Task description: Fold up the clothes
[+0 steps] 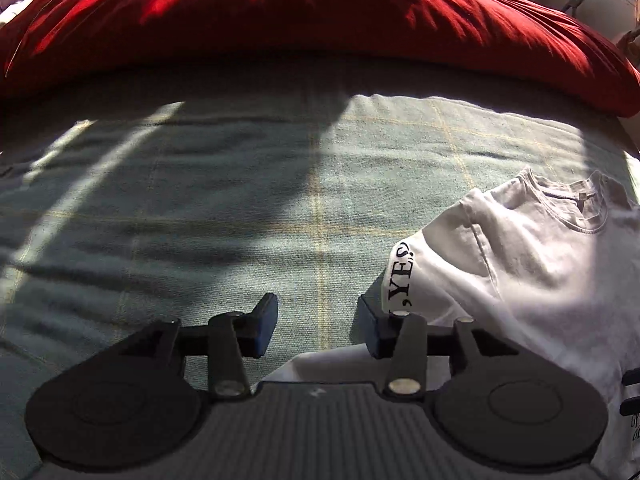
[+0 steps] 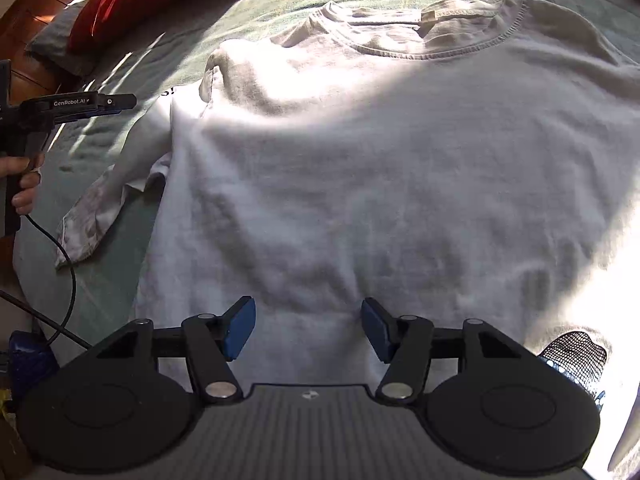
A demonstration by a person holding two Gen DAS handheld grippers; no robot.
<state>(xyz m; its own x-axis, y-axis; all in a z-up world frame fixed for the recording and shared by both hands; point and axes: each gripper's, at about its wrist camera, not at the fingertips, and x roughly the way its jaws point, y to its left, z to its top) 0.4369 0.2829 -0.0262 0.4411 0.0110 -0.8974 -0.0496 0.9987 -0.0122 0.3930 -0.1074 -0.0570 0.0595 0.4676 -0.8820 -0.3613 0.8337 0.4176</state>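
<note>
The white T-shirt lies flat on the green blanket, collar away from the person and hem nearest. Off its left edge, the left gripper hangs part-open and empty beside the loose sleeve. Directly over the lower body, the right gripper gapes empty and nearer. No containers visible.

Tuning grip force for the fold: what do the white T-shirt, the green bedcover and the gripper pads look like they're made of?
White T-shirt: soft matte knit, probably cotton jersey; ribbed stitched collar, limp creases.
Green bedcover: coarser matte woven cloth, possibly wool or a blend; visible weave, faint yellow check lines.
Pads on the right hand-held gripper: blue, dull, likely rubber or foam; the arms look like moulded black plastic.
</note>
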